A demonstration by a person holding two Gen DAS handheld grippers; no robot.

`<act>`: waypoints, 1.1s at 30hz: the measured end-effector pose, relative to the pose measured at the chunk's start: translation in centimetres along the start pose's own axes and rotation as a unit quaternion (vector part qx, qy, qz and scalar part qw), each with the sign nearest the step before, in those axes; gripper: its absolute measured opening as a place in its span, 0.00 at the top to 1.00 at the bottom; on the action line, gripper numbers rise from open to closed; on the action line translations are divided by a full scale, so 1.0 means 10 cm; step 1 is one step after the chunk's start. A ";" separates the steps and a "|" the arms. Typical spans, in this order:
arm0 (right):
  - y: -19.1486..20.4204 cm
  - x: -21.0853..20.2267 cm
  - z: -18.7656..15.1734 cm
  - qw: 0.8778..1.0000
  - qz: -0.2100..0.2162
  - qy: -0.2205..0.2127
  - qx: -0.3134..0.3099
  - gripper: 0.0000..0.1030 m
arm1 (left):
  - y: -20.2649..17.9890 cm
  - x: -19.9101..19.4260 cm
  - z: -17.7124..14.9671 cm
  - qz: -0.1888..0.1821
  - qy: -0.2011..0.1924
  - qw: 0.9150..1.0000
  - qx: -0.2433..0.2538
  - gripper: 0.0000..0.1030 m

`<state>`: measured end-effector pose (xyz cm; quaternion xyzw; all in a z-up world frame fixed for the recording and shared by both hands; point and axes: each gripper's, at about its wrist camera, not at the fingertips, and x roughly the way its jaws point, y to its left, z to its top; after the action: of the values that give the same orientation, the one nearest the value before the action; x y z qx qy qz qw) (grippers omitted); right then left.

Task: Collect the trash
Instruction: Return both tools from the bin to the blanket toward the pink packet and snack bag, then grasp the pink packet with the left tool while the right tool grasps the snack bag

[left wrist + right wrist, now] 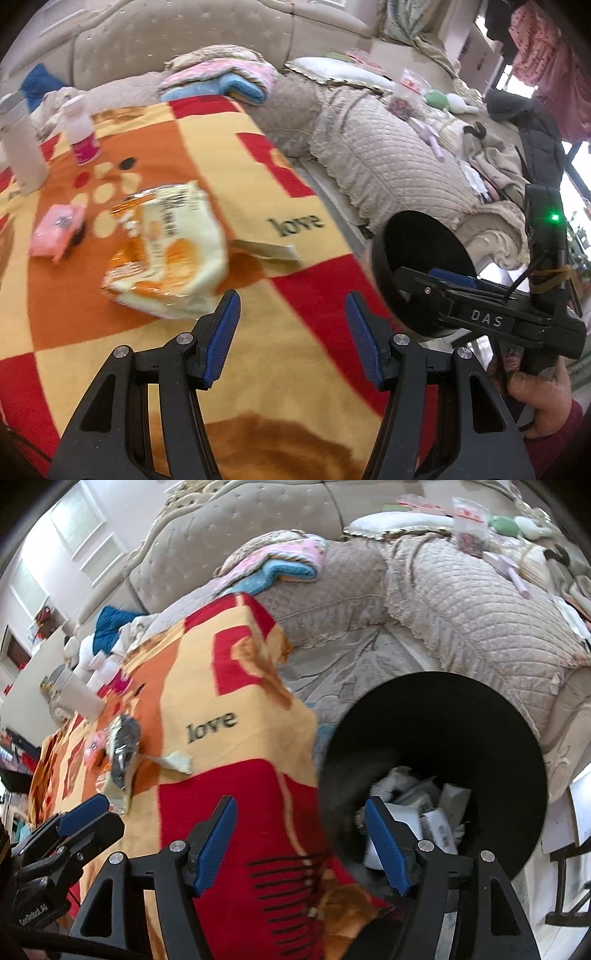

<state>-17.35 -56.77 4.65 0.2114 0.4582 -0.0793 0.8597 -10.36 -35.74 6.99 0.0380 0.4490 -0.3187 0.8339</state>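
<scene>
A crumpled white and orange snack bag (166,258) lies on the patterned blanket (258,173), just ahead and left of my open, empty left gripper (291,332). A torn wrapper strip (266,253) lies beside it, also in the right wrist view (173,762). A pink packet (55,230) lies further left. The black trash bin (436,734) stands off the blanket's right edge and holds several white papers (424,812). My right gripper (301,834) is open and empty at the bin's near rim. It also shows in the left wrist view (454,282).
A white tumbler (20,144) and a white and pink bottle (81,133) stand at the blanket's far left. A quilted beige sofa (388,155) with folded pink and blue blankets (221,79) and clutter rings the back and right.
</scene>
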 end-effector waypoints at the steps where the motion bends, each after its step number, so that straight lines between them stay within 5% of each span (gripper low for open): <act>1: 0.05 0.01 0.00 1.000 0.002 0.001 -0.004 0.33 | 0.06 -0.02 -0.01 0.003 -0.001 1.000 -0.006 0.44; 23: 1.47 0.43 0.19 0.992 0.067 0.029 -0.106 0.27 | 1.53 -0.54 -0.34 0.087 -0.018 0.989 -0.118 0.44; 33: 2.10 0.75 0.35 0.984 0.021 0.020 -0.174 0.26 | 2.11 -0.69 -0.30 0.104 -0.037 0.980 -0.167 0.44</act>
<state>-3.46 -38.98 6.33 0.0701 0.4776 0.0242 0.8755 -3.31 -14.51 5.91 -0.0669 0.4585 -0.1521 0.8730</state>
